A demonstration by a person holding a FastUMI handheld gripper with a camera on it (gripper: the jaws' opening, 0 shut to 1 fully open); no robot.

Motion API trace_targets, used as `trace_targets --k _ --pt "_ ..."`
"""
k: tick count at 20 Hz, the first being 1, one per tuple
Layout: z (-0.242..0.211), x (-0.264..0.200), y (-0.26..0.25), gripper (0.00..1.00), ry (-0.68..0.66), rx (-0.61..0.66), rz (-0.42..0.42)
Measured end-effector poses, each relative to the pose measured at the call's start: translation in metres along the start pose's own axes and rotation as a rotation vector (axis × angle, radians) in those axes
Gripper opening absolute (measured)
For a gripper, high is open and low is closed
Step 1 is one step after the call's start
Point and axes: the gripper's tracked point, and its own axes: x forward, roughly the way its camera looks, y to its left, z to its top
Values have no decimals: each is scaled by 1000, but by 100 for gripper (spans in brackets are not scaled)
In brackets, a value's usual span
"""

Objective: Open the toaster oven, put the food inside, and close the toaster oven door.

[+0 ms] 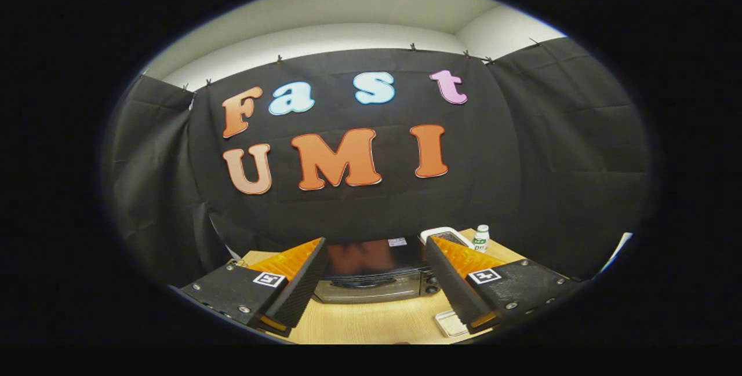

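In the gripper view, your gripper (375, 283) is spread wide with nothing between its fingers, held up off the bench (371, 321). The toaster oven (377, 274) sits just ahead of the fingers, near the far edge of the bench, its door looking closed. A small tray (449, 324) lies on the bench beside the right finger; whether it carries the food you cannot tell. A small bottle (480, 238) and a white device (445, 233) stand behind the oven toward the far right corner. Expect the oven to be heavy and rigid, its hinged door stiff with smooth glass that gives poor grip. Take hold at the door's top edge or handle, not the glass, and pull down gently so the body stays put.
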Motion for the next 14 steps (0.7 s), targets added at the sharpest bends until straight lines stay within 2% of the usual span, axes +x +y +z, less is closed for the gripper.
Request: trace_targets --k 14 --pt "-9 10 19 99 -5 3 23"
